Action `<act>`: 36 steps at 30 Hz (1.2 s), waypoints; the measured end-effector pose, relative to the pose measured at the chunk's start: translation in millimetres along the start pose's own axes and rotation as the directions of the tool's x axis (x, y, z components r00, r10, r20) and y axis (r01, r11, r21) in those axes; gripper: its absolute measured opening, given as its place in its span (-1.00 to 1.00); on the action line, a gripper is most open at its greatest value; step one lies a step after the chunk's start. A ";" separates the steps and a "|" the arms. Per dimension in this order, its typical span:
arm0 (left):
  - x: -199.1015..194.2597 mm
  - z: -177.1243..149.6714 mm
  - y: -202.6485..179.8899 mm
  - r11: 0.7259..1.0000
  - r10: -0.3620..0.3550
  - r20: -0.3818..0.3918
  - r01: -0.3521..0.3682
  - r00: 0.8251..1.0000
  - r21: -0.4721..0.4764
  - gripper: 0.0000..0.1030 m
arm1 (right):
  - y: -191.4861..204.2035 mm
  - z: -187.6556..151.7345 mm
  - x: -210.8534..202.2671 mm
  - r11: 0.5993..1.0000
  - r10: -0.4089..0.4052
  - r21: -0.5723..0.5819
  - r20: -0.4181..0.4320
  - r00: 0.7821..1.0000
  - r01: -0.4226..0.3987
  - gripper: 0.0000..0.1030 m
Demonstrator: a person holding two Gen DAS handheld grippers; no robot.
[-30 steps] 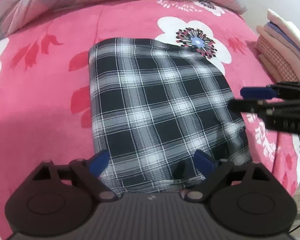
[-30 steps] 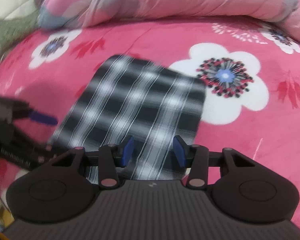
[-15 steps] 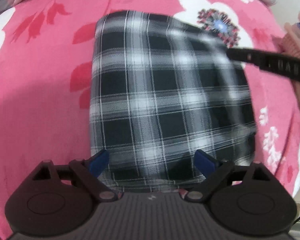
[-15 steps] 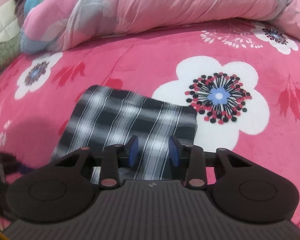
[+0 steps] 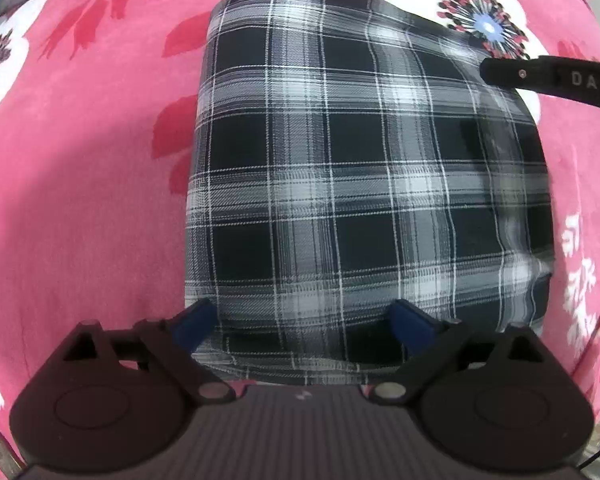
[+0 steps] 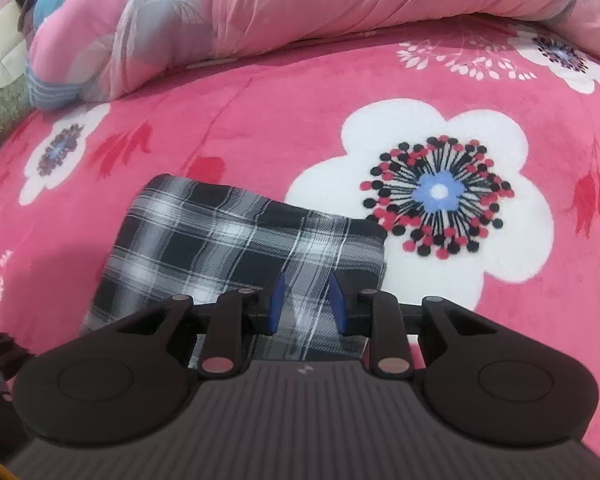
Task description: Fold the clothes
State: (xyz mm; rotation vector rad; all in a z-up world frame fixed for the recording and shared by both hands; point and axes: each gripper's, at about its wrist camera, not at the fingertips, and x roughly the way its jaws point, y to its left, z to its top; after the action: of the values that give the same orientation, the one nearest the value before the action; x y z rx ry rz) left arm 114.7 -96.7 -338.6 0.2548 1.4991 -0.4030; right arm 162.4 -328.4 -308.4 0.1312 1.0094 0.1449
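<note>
Both claws low over plaid garment (image 5: 364,184).

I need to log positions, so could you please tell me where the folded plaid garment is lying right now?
The plaid garment lies flat on the pink floral blanket, centred in the left wrist view just ahead of the left hand-held gripper, its far right corner beside a big white flower.

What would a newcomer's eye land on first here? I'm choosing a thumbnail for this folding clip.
First the black-and-white plaid garment, folded into a neat rectangle in the middle of the bright pink floral blanket. Next the big white flower print just right of the garment's far corner, and the rumpled pink quilt heaped along the back of the bed. The left gripper is spread wide at the garment's near edge, and the right gripper hovers partly open over its right side.
</note>
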 end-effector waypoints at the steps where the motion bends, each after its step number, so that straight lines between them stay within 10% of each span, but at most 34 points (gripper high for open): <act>1: 0.9 0.2 -0.1 1.000 0.003 -0.002 -0.003 1.000 -0.006 0.90 | -1.5 0.9 4.7 1.000 -0.001 -0.003 -0.013 1.000 0.001 -0.54; 17: 0.2 -1.6 -1.9 1.000 0.001 0.027 -0.001 1.000 -0.017 0.94 | -4.8 22.0 45.4 0.998 -0.032 -0.050 -0.081 0.996 0.029 -0.65; 27: -22.9 -41.9 15.3 1.000 -0.030 0.171 0.028 0.985 0.014 0.94 | 67.0 49.6 39.1 0.938 0.254 -0.240 -0.012 0.967 -0.250 -0.65; 36: -0.9 -46.6 32.4 0.998 -0.050 0.137 0.056 0.989 -0.038 0.89 | 95.2 71.4 68.5 0.939 0.224 -0.252 -0.065 0.973 -0.233 -0.69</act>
State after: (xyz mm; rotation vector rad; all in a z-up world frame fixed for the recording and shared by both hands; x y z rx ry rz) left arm 85.6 -48.2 -343.3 0.1519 1.3805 -0.4231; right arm 253.3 -225.5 -311.0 0.0069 0.9995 0.4910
